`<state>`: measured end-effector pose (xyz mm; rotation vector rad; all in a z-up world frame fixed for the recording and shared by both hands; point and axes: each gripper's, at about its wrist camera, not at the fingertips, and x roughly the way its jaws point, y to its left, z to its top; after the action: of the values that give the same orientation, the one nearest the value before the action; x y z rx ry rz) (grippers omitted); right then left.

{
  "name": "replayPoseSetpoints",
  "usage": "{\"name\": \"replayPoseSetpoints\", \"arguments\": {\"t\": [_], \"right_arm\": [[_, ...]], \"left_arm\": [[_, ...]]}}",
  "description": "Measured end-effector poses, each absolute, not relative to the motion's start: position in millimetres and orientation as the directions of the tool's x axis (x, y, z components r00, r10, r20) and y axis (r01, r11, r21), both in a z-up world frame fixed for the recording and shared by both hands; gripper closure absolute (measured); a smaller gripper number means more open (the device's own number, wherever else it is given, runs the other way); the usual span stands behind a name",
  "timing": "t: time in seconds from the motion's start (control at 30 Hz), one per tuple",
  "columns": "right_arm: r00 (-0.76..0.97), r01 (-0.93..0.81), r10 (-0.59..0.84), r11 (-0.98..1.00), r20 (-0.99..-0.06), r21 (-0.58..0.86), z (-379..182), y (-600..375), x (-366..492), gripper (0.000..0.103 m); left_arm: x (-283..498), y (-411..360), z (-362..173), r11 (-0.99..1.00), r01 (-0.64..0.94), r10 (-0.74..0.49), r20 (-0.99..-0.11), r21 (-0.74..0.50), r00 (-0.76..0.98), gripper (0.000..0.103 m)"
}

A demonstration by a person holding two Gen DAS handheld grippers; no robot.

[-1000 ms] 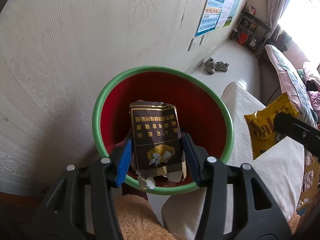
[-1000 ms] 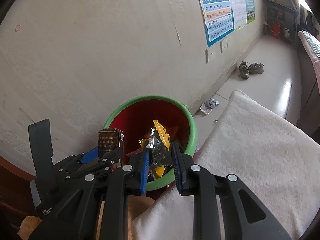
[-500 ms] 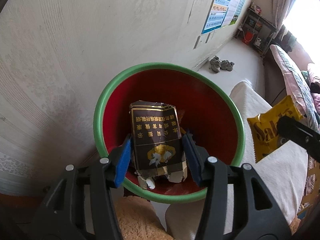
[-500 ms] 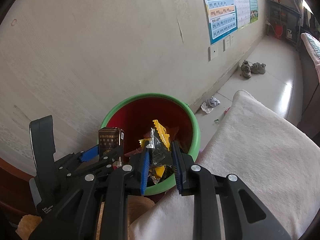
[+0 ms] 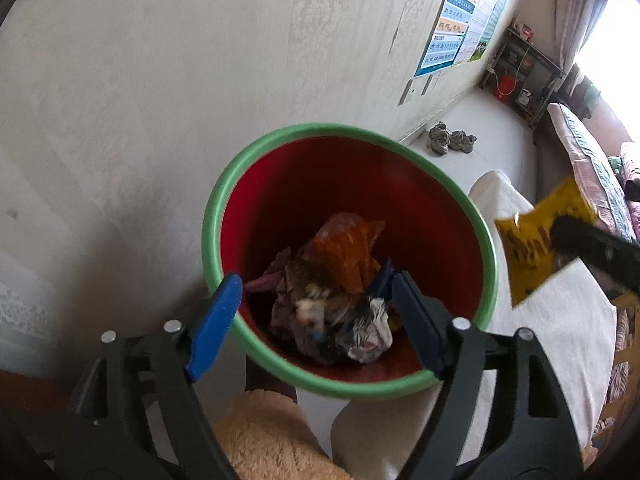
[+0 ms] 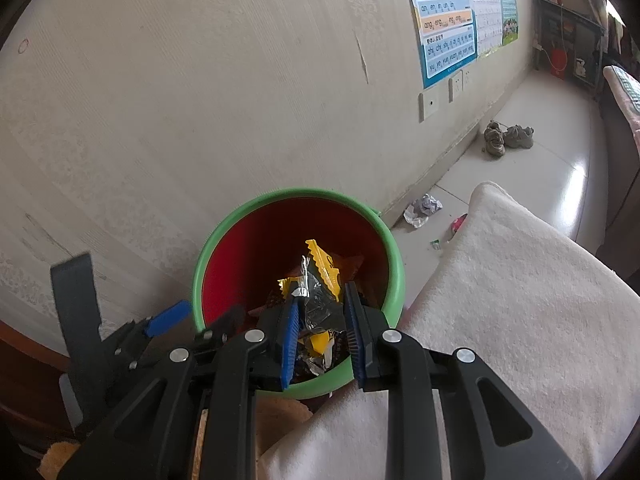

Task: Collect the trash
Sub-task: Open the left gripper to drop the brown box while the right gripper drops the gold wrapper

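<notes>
While over the bin: left tool agape, empty; right tool clamping yellow wrapper.

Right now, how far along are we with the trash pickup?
Done: the left gripper is open and empty above the bin, where wrappers already lie. In hand: the right gripper is shut on a yellow snack packet over the bin, not yet released. Left: crumpled paper and small scraps on the floor.
</notes>
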<state>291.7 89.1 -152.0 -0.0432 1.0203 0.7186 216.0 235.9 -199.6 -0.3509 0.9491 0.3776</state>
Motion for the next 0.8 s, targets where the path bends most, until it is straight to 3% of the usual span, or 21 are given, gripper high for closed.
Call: {"name": "replayPoseSetpoints", "arguments": {"t": [0.13,0.8], "right_arm": [[0.318,-0.566,0.525,0.773,-0.79,0.286,-153,90,290,0.081],[0.323,-0.578,0.502,0.776,-0.803,0.253,-158,104,287,0.079]], "left_arm": [[195,231,-208,0.851,-0.491,0.121,-0.84,-0.187,0.529,0.024],[187,231,-210,0.836,-0.51,0.123,-0.833,-0.206,0.539,0.024]]}}
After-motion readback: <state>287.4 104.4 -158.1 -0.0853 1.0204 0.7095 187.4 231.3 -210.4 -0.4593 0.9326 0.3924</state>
